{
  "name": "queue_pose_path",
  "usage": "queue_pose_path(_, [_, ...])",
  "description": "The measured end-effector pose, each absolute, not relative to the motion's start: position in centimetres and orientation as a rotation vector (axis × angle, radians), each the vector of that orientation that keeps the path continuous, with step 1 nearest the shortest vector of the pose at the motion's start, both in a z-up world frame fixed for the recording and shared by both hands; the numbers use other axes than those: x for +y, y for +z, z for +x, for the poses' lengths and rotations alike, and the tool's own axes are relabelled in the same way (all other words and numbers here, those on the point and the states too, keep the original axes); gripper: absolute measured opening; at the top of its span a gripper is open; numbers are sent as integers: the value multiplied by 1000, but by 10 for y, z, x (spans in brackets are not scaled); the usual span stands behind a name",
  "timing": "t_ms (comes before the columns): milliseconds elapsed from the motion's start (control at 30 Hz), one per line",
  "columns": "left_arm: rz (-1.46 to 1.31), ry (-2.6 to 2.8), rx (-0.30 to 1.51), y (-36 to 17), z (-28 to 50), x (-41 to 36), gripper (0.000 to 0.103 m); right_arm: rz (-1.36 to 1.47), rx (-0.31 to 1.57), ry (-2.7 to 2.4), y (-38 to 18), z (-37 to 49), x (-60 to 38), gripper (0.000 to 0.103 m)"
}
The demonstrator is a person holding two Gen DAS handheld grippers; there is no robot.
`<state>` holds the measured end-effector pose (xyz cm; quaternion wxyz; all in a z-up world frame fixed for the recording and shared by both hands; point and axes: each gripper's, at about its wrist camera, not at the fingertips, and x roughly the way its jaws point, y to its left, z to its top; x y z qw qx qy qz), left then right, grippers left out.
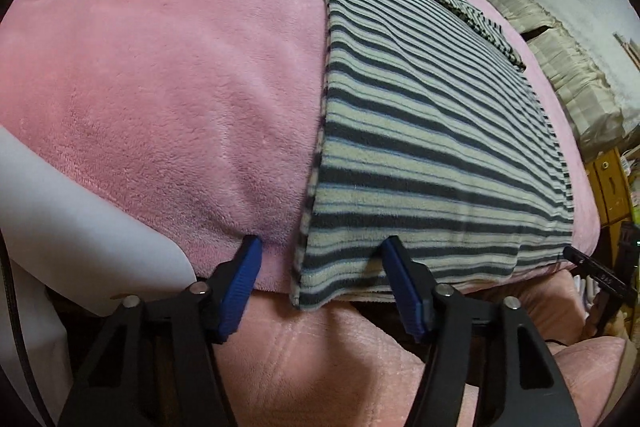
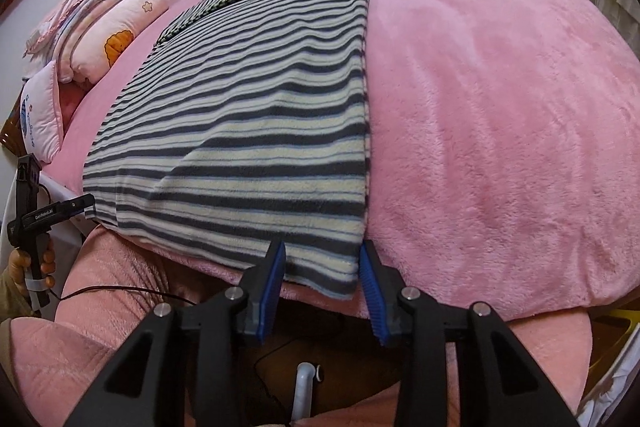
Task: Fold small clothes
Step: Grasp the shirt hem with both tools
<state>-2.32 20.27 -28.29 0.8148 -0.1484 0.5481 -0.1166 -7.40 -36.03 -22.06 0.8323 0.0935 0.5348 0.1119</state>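
The striped garment's (image 1: 420,131) near hem is being straddled, ungripped, by half-open left gripper (image 1: 320,247) and narrower right gripper (image 2: 323,251); the pink blanket (image 1: 160,87) risks being pinched too.

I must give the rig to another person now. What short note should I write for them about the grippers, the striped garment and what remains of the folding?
Left gripper: open, fingers down at the near left corner of the striped garment, one on the pink blanket, one on the cloth. No pinch yet.
Right gripper: open, straddling the near right corner of the garment; pads not yet pressing.
Garment: lies flat on the blanket, near hem at the bed's edge, sleeves already folded in over the far part.
Done: sleeves folded in, body smoothed into a long rectangle.
Left: probably close on both near corners, lift, carry the hem toward the far end, then smooth.
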Motion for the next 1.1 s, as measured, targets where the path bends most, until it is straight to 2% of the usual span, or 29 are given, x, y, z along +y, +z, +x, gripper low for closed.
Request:
queue_pose_path(67, [-331,-282,1185,-284,-24,205,38,208,1135,240,-221,-74,-361,37])
queue_pose_path(100, [-333,-294,1196,-286,-25,206,36,212,1137,238,-221,-74,-361,37])
queue_pose_path(500, [-338,-314,1215,-289,-21,200,38,276,1180,237,-231,-71,-374,35])
queue_pose_path(567, [-337,-317,1219,-289,-20,200,38,293,1183,246,-232,-69,-375,32])
queue_pose_path(600, [-333,-316,1223,-288,-20,200,35,302,1185,253,-233,-69,-376,25])
queue_pose_path(633, [-329,-317,1226,-288,-20,198,21,315,1188,264,-234,-68,-377,14])
queue_pose_path(667, [-326,-324,1243,-289,-19,198,9,331,1194,280,-235,-68,-378,9])
queue_pose_path(900, [-332,-403,1279,-272,-19,187,6,248,1140,330,-215,-75,-366,7])
queue_pose_path(1100, [-542,-538,1105,-226,-20,195,5,295,1030,419,-172,-73,-370,7])
